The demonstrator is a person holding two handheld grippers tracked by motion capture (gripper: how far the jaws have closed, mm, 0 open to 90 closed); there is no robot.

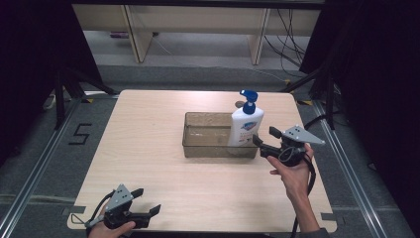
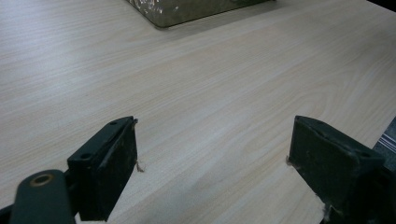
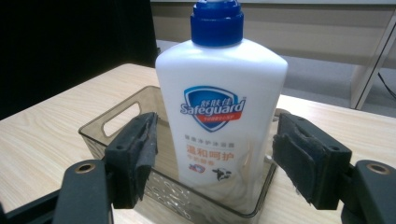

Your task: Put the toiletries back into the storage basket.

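We are holding the right gripper (image 3: 212, 161) with its two black padded fingers (image 3: 140, 154) spread apart, released, standing clear of the tall white plastic soap bottle with a blue pump cap (image 3: 222, 93) on either side; neither pad is pressing on it. The bottle is standing upright inside the clear smoky plastic bin (image 1: 190, 144), in the bin's end at about three o'clock from its middle, nearest our right hand (image 1: 292, 173). Judging from this, we are letting the bottle go after setting it in, so the careful way is to be drawing the gripper straight back toward four o'clock, keeping the fingers wide and level so neither pad is clipping the bottle or the bin's rim. Our left gripper (image 1: 146, 206) is resting at seven o'clock on the pale wooden table (image 1: 148, 129), fingers (image 2: 112, 172) parted and grasping nothing.
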